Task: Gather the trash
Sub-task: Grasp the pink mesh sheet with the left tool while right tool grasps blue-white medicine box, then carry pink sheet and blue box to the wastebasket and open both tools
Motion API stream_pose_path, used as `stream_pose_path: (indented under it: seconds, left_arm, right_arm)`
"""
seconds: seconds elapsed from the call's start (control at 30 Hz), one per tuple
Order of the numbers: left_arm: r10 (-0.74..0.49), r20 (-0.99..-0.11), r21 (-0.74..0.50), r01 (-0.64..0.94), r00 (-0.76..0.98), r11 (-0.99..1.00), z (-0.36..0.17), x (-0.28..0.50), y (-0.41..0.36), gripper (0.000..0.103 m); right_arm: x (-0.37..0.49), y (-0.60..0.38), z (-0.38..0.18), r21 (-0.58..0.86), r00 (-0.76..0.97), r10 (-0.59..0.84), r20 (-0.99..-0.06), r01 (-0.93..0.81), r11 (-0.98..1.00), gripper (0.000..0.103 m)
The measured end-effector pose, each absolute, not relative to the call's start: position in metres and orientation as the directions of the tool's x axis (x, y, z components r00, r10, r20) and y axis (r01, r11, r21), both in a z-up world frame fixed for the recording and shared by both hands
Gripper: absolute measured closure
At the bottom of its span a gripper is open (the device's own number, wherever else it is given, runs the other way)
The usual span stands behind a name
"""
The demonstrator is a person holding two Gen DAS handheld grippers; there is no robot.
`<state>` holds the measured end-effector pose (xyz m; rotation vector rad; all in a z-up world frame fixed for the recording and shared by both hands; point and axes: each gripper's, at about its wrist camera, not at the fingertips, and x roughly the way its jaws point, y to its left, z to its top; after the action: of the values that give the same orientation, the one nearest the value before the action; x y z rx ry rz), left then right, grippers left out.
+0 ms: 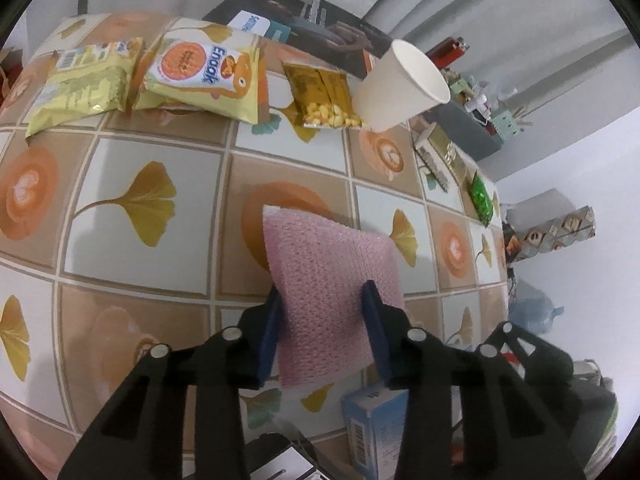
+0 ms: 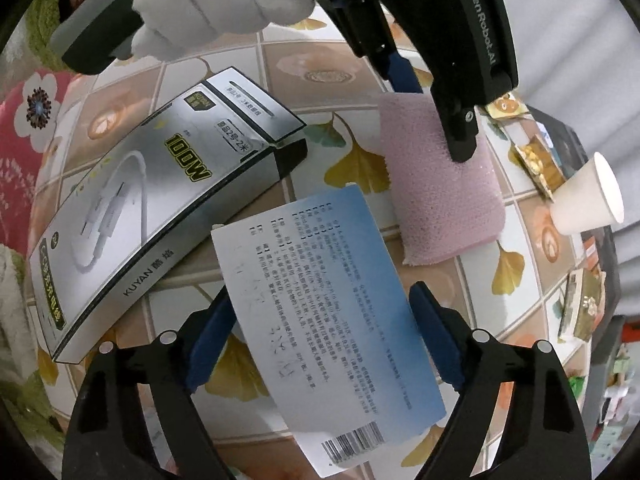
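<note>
Hand-held gripper [image 1: 326,320] clamps pink sponge [image 1: 332,280]

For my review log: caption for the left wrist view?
Left tool pinching a pink sponge on the tiled tablecloth; snack packets and paper cup beyond.

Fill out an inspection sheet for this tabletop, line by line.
Surface: table under a ginkgo-leaf tiled cloth.
Job's things: pink sponge; blue-white box; silver cable box; paper cup; snack bags.
Clutter: dark box at the far edge.
Grippers: left gripper pads press on the pink sponge; right gripper straddles the blue-white box, pads apart from it.
Cables: nothing seen.
Surroundings: white curtain, gloved hand.
</note>
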<state>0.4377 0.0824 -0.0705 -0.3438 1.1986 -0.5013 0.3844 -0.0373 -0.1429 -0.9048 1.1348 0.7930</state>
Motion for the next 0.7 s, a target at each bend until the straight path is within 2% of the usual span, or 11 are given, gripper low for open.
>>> stream_pose_path:
  seconds: [0.17,0.37,0.7]
  left_arm:
    - [-0.548,-0.774,-0.516,0.185,0.318,0.836,-0.059,0.434,0.09,0.072]
    - [-0.563,-0.733,-0.531,0.195,0.381,0.824,-0.035,0.427,0.1,0.073]
    - [-0.538,-0.657,-0.501,0.227,0.528,0.835,0.038,0.393,0.116,0.074]
  right_arm:
    - [0.379,-0.032,-0.138,-0.204,0.26,0.082,-0.962,-0.885,0.419,0.026]
    - [0.382,-0.029,-0.12,-0.212,0.299,0.116,-0.947,-0.855,0.474,0.027]
    - [0.375,-0.053,-0.062,-0.215,0.437,0.243,-0.866,-0.765,0.607,0.029]
